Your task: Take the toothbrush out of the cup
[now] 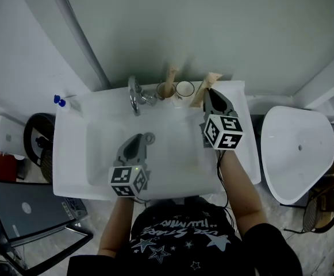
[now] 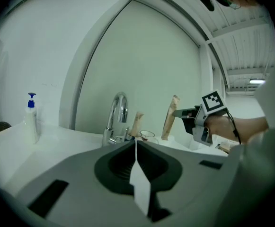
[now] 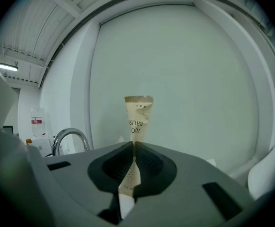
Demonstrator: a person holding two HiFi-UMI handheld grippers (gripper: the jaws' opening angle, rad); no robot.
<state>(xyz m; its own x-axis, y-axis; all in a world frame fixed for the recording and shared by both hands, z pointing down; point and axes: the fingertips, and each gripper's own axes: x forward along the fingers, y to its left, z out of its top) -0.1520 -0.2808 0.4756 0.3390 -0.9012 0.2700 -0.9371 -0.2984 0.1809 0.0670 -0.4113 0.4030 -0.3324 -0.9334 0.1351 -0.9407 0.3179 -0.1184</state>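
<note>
My right gripper (image 1: 208, 92) is shut on a toothbrush in a tan paper wrapper (image 1: 201, 93), held upright above the back right of the sink. In the right gripper view the wrapper (image 3: 138, 122) stands pinched between the jaws of the right gripper (image 3: 133, 145). To its left stand a clear glass cup (image 1: 184, 88) and a brown cup (image 1: 165, 89) with a second wrapped toothbrush (image 1: 171, 72) in it. My left gripper (image 1: 137, 138) hangs over the basin, shut and empty. The left gripper view shows the held toothbrush (image 2: 170, 117) just right of the glass (image 2: 146, 135).
A chrome faucet (image 1: 135, 95) rises at the back of the white sink (image 1: 98, 171). A soap bottle with a blue pump (image 1: 63, 102) stands at the sink's back left corner. A white toilet (image 1: 299, 148) sits to the right. The wall is close behind the cups.
</note>
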